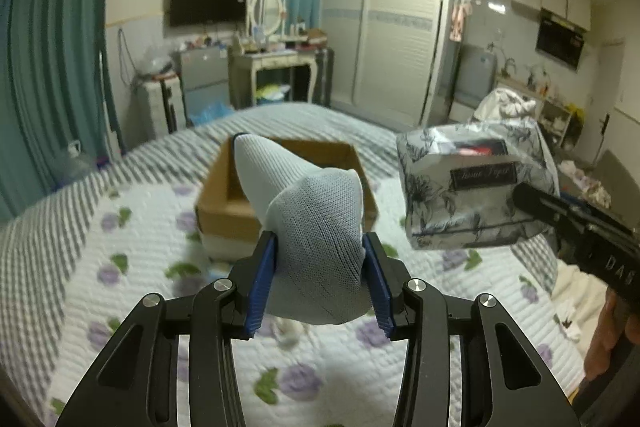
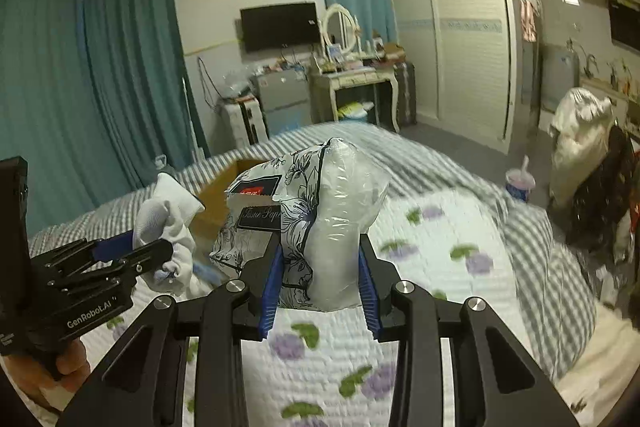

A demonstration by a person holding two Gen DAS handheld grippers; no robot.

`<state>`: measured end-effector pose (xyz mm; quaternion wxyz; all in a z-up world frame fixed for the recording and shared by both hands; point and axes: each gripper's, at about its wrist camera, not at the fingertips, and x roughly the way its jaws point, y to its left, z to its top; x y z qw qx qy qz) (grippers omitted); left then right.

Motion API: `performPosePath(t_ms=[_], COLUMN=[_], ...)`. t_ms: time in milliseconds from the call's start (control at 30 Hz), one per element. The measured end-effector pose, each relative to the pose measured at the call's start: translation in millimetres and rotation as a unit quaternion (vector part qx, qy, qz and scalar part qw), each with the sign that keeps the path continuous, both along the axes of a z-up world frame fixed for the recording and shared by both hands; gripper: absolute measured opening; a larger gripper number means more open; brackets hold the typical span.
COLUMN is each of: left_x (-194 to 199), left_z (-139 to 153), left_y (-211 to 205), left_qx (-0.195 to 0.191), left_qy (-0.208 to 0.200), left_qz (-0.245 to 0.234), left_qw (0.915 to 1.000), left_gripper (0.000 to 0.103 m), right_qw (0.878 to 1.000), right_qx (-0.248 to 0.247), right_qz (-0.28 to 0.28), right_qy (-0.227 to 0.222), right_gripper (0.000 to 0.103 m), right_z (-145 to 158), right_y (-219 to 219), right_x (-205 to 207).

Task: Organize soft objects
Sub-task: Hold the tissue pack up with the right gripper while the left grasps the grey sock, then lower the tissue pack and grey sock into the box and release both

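Note:
My left gripper (image 1: 320, 279) is shut on a white knitted sock (image 1: 316, 227) and holds it in the air above the bed, in front of an open cardboard box (image 1: 240, 203). My right gripper (image 2: 320, 287) is shut on a floral-printed tissue paper pack (image 2: 312, 219), also lifted above the bed. In the left wrist view the tissue pack (image 1: 476, 183) hangs to the right of the box, with the right gripper behind it. In the right wrist view the left gripper (image 2: 156, 247) with the sock (image 2: 168, 223) is at the left, and the box (image 2: 224, 183) is partly hidden behind the pack.
The bed has a quilt (image 1: 120, 247) with purple flowers and grey stripes. A small white cloth (image 1: 290, 333) lies on the quilt below the sock. A drink cup (image 2: 520, 183) stands beyond the bed's right side. A dressing table (image 1: 272, 63), fridge and wardrobe (image 1: 396, 27) stand at the far wall.

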<state>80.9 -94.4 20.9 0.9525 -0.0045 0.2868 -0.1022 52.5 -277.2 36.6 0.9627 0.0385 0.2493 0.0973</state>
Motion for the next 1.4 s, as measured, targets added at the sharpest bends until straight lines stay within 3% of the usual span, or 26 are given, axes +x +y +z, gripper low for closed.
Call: performPosePath(t_ms=[233,433,633,867,1100,1233,1333,1367,1400], left_x=[36.6,86.3,135.2,176.7,184.6,178.4,170.7,168.9,164.8], left_z=[14.9,7.6,-13.6,-51.8,-66.1,-57.9,-47.6,-44.4,-38.9], left_y=[18.7,25.0,26.0,26.7,25.7,25.1,23.2,24.3,25.2], left_qx=[0.013,0.037,0.051,0.073,0.071,0.054,0.063,0.067,0.072], left_qy=[-0.02,-0.022,-0.012,0.011,0.022,0.019,0.016,0.016,0.014], left_qz=[0.007,0.013,0.013,0.015,0.009,0.009,0.019,0.023,0.03], left_qw=[0.9997,0.999,0.9985,0.9972,0.9972,0.9983,0.9977,0.9973,0.9969], left_gripper=[0.043,0.043,0.043,0.042,0.042,0.045,0.047,0.051,0.064], right_qw=[0.999,0.999,0.999,0.997,0.996,0.996,0.997,0.997,0.997], right_qx=[-0.011,-0.02,-0.033,-0.04,-0.038,-0.022,-0.013,-0.01,-0.006], right_qz=[0.022,0.037,0.043,0.051,0.058,0.058,0.053,0.054,0.051], right_qy=[-0.025,-0.018,0.0,0.03,0.058,0.062,0.059,0.059,0.055], right_gripper=[0.034,0.034,0.034,0.034,0.035,0.038,0.043,0.046,0.048], right_z=[32.4,30.9,8.5,-37.6,-72.0,-71.1,-64.3,-61.6,-57.2], right_y=[27.2,46.9,61.4,83.3,83.8,74.5,68.9,68.4,66.3], right_x=[46.5,105.3,165.5,222.2,240.2,238.4,232.8,230.8,226.4])
